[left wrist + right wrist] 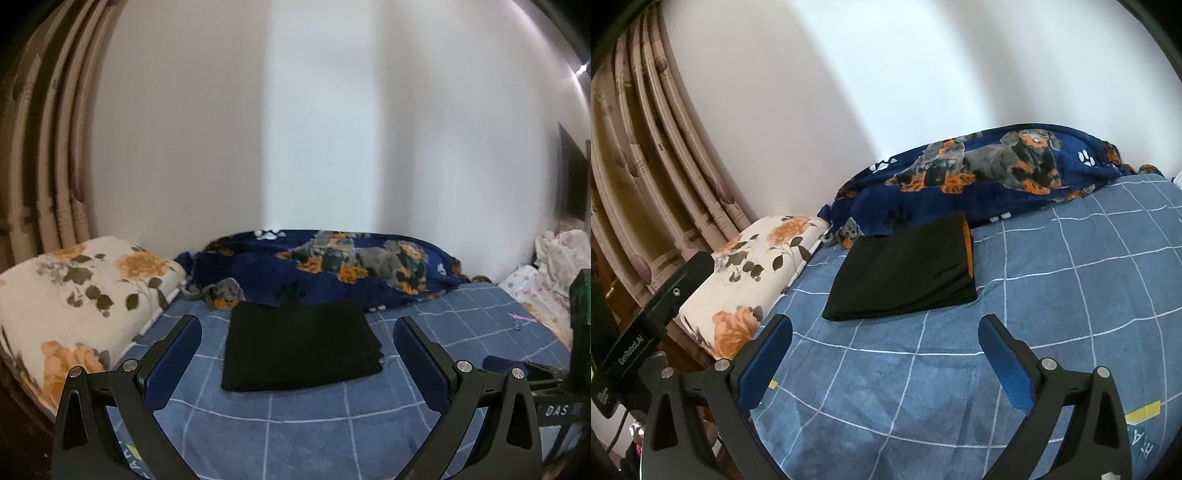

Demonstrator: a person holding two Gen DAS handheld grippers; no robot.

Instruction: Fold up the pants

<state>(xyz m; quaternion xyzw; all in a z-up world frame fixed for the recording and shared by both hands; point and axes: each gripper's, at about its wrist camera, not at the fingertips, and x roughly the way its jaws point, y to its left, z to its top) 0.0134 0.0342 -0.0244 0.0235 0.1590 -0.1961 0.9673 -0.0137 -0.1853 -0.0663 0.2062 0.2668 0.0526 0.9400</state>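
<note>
The black pants lie folded into a flat rectangle on the blue checked bed sheet. In the right wrist view the pants show an orange strip along their right edge. My left gripper is open and empty, held just in front of the pants with its blue pads either side. My right gripper is open and empty, a little nearer than the pants and apart from them. Part of the right gripper shows at the left view's right edge.
A floral pillow lies left of the pants. A navy dog-print blanket is bunched behind them against the white wall. Pale bedding is piled at the far right. Curtains hang at the left.
</note>
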